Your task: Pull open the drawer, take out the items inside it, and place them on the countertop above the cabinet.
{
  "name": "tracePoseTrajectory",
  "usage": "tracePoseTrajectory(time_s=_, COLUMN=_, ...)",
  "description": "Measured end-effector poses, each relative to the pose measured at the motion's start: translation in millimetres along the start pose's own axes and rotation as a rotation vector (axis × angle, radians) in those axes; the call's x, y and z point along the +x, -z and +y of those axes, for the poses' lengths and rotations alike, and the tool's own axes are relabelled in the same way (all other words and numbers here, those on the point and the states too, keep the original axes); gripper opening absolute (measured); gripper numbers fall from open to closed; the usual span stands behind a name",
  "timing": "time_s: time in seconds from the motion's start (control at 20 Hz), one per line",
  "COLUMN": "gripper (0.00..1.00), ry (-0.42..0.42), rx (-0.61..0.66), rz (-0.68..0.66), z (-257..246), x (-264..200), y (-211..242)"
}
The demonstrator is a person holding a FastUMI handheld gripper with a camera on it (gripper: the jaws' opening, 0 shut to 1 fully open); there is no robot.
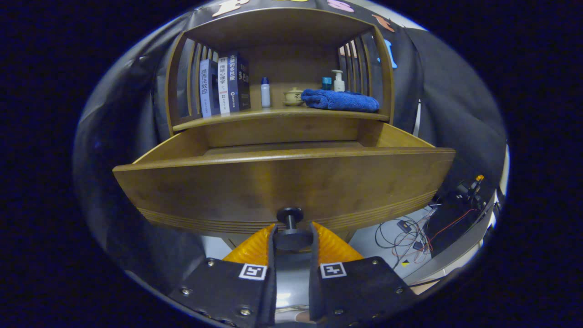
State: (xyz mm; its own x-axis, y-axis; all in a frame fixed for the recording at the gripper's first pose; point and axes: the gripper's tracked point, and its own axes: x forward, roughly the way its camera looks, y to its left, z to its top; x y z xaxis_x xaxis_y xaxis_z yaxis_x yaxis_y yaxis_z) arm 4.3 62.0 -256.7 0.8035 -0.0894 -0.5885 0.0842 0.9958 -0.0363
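Note:
The wooden drawer (282, 182) stands pulled out toward me from the cabinet, its front panel wide across the view. A dark round knob (291, 232) sticks out of the panel's lower middle. My gripper (292, 238) is shut on that knob, both fingers pressing its disc from left and right. The drawer's inside is hidden behind the front panel; only its side walls and back rim show. Above it lies the countertop (273, 116), a shelf with slatted sides.
On the countertop stand three books (223, 86), a small white bottle (265, 92), a little teapot (294, 96), a folded blue towel (340, 100), a blue jar (326, 83) and a pump bottle (338, 81). Cables (410, 237) lie on the floor below right.

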Motion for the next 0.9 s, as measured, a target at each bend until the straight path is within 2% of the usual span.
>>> tracePoseTrajectory(time_s=0.2, gripper=0.29, ry=-0.001, rx=0.002, rz=0.005, z=-1, x=-2, y=1)
tracePoseTrajectory(time_s=0.25, gripper=0.36, ry=-0.004, rx=0.001, rz=0.006, z=-2, x=-2, y=0)
tracePoseTrajectory(time_s=0.35, gripper=0.41, ry=-0.009, rx=-0.008, rz=0.011, z=0, x=-1, y=-1)
tracePoseTrajectory(time_s=0.55, gripper=0.41, ry=-0.028, rx=-0.052, rz=0.022, z=2, x=-7, y=-3)
tracePoseTrajectory(time_s=0.8, gripper=0.59, ry=-0.065, rx=-0.064, rz=-0.054, z=16, x=-32, y=-38)
tracePoseTrajectory(time_s=0.9, gripper=0.59, ry=-0.048, rx=-0.105, rz=-0.092, z=16, x=-41, y=-60)
